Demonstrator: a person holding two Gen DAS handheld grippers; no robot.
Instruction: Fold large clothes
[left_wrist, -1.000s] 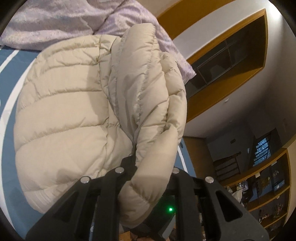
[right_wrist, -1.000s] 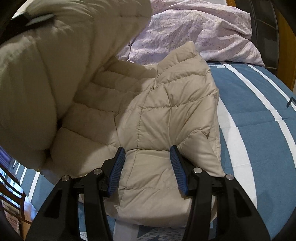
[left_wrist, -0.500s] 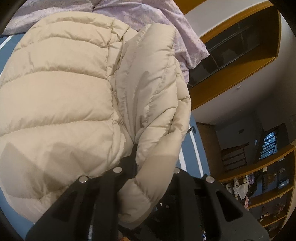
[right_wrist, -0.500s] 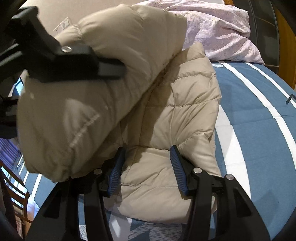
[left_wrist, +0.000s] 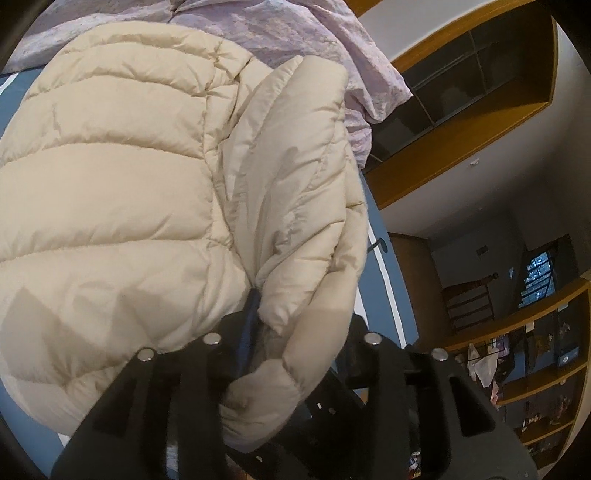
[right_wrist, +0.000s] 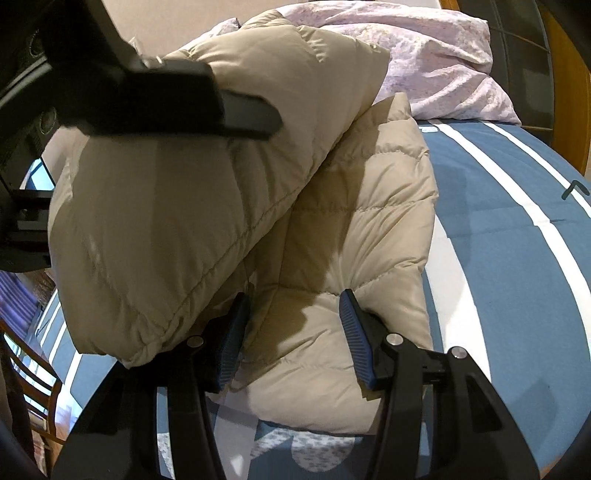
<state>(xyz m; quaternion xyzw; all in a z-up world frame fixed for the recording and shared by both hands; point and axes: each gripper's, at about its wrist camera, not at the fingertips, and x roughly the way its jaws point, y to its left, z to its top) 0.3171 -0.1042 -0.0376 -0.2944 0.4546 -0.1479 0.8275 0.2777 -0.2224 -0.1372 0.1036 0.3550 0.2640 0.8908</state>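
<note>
A beige quilted puffer jacket (left_wrist: 110, 192) lies on a blue bed with white stripes (right_wrist: 517, 258). My left gripper (left_wrist: 273, 325) is shut on a fold of the jacket's sleeve or side (left_wrist: 295, 192) and holds it lifted over the jacket's body. In the right wrist view the lifted part (right_wrist: 177, 206) hangs at the left, with the left gripper's black finger (right_wrist: 207, 107) across it. My right gripper (right_wrist: 291, 332) is open, its blue pads either side of the jacket's lower part (right_wrist: 332, 350), which lies flat on the bed.
A lilac patterned pillow or duvet (right_wrist: 436, 66) lies at the head of the bed behind the jacket. A wooden headboard with shelves (left_wrist: 461, 122) stands beyond it. Wooden shelves (left_wrist: 535, 369) line the room at the right. A chair (right_wrist: 29, 369) stands beside the bed.
My left gripper has carried the lifted jacket part further over the jacket's body, toward the right gripper. The right gripper has stayed open in place.
</note>
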